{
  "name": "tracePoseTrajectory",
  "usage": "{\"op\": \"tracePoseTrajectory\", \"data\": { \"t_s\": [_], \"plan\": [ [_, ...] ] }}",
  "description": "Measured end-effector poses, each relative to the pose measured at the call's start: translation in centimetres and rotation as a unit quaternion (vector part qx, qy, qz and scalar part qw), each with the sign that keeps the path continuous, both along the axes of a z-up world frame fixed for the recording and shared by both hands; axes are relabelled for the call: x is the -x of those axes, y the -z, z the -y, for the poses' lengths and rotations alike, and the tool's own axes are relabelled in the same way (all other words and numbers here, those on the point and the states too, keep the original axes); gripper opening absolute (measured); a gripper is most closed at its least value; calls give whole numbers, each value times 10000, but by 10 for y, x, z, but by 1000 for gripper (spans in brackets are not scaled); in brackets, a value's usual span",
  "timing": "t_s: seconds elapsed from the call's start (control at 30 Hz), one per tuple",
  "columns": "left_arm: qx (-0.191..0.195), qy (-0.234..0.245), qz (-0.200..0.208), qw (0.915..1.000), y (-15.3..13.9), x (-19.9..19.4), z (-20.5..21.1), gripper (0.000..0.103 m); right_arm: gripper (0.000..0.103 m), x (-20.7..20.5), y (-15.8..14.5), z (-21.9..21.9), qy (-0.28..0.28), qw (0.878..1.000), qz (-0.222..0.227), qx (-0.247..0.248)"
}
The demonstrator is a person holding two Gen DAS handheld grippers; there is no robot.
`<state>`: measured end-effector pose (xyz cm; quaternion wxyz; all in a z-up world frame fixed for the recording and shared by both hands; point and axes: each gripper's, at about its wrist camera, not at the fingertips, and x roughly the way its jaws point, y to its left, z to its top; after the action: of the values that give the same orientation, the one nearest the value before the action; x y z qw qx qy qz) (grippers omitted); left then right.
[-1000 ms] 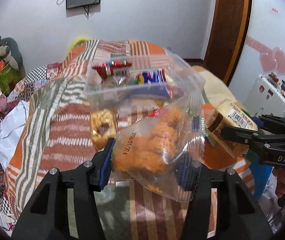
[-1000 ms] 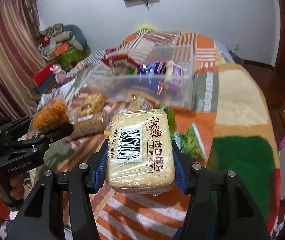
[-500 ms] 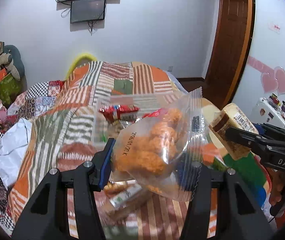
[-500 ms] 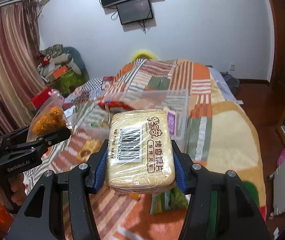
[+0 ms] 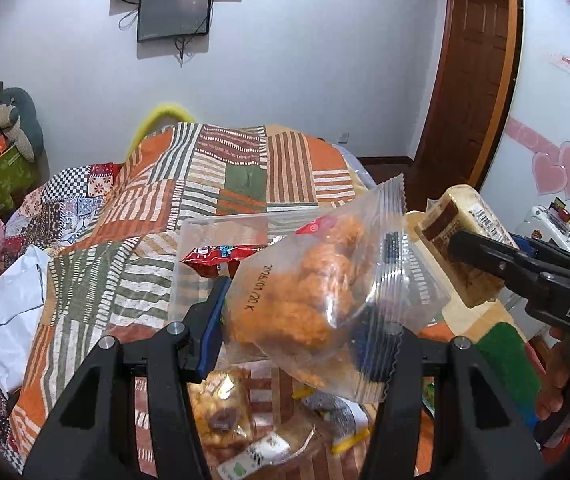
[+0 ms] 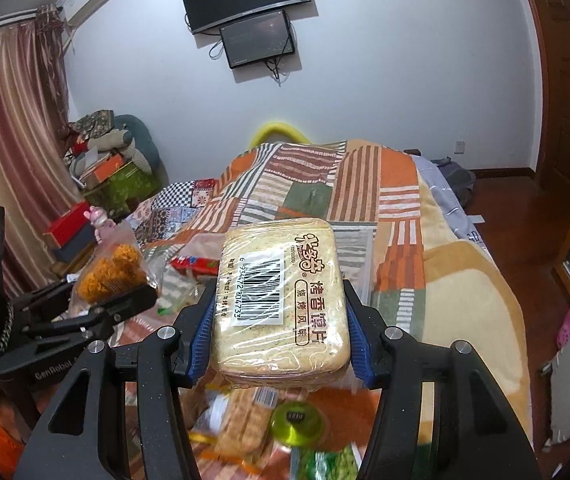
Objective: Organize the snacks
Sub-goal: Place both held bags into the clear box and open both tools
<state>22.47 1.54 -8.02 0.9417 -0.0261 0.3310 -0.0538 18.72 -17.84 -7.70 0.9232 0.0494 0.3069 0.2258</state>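
My left gripper (image 5: 297, 316) is shut on a clear bag of orange fried snacks (image 5: 317, 296), held above the bed; it also shows in the right wrist view (image 6: 111, 268). My right gripper (image 6: 279, 316) is shut on a wrapped pack of toasted bun slices (image 6: 281, 296) with a barcode; the pack shows at the right of the left wrist view (image 5: 461, 248). A clear plastic box (image 5: 221, 236) holding a red packet (image 5: 221, 258) stands on the patchwork quilt behind both. Loose snack packs (image 5: 221, 412) lie under the grippers, among them a green lidded one (image 6: 297, 420).
The patchwork quilt (image 6: 309, 184) covers the bed. White cloth (image 5: 9, 308) lies at its left edge. Boxes and clutter (image 6: 105, 176) stand by the curtain at left. A wooden door (image 5: 473, 80) and bare floor (image 6: 525, 240) are at the right.
Both grippers have risen and tilted up with their loads, so the wall and screens fill more of each view and the clear box has dropped lower.
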Motion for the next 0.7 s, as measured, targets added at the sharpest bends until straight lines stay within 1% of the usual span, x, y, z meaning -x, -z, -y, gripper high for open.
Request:
{"op": "tracePoseTrajectory", "data": {
  "t_s": [0.23, 0.37, 0.5, 0.7],
  "plan": [
    [-16, -9, -215, 9998, 18, -32, 2, 52, 52, -24, 13, -9, 60, 9998, -164, 128],
    [-154, -77, -295, 9994, 28, -46, 3, 52, 52, -37, 24, -13, 76, 9993, -343, 160],
    [-277, -178, -332, 9989, 35, -58, 4, 52, 52, -50, 34, -16, 72, 9984, -538, 186],
    [-356, -149, -346, 9987, 44, -65, 10, 54, 52, -58, 46, -20, 31, 9969, -703, 343]
  ]
}}
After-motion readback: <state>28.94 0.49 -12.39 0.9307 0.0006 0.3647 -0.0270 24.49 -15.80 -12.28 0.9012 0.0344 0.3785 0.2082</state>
